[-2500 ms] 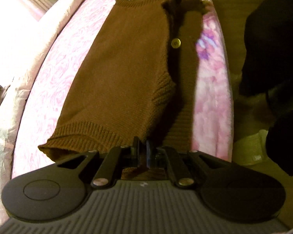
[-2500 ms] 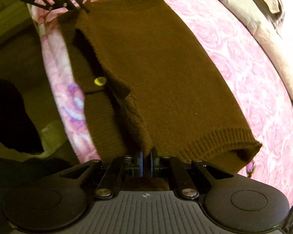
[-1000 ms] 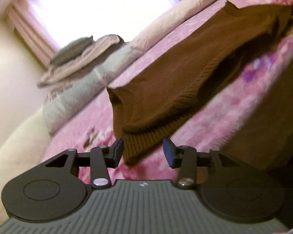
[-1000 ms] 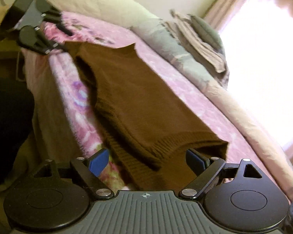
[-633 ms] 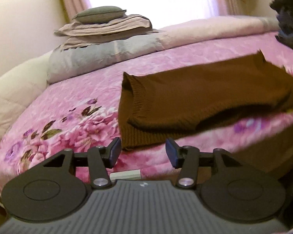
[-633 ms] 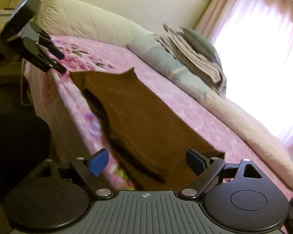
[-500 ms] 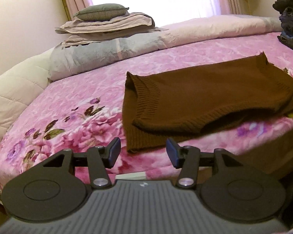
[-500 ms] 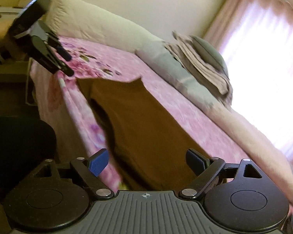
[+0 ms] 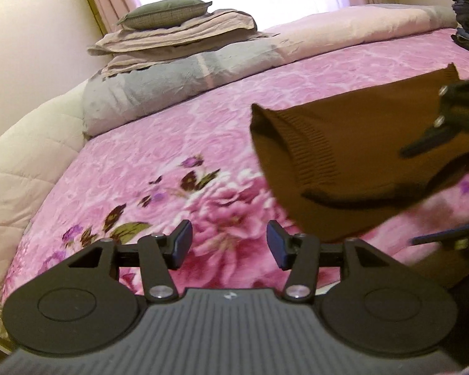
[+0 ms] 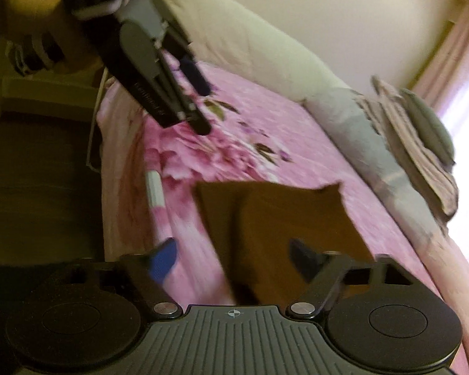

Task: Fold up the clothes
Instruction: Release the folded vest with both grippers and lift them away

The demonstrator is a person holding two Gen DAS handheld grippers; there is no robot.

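Observation:
A brown knitted sweater (image 9: 353, 156) lies folded lengthwise on the pink floral bedspread (image 9: 159, 143), near the bed's front edge. My left gripper (image 9: 229, 243) is open and empty, above the bedspread just left of the sweater's ribbed hem. My right gripper (image 10: 234, 261) is open and empty, with its jaws over the sweater (image 10: 284, 228) at its near end. The right gripper also shows at the right edge of the left wrist view (image 9: 447, 118), over the sweater. The left gripper shows in the right wrist view (image 10: 200, 106), beyond the sweater's far end.
Folded grey and beige bedding with a grey pillow (image 9: 168, 15) is stacked at the bed's far side by the window. A cream quilt (image 10: 240, 40) lies along the wall. Dark clothes (image 9: 466, 9) are piled at the far right. The bed's edge (image 10: 122, 168) drops to a dark floor.
Both grippers let go of the sweater's edge and opened, then drew back. The left has swung left off the hem; the right has moved closer over the sweater.

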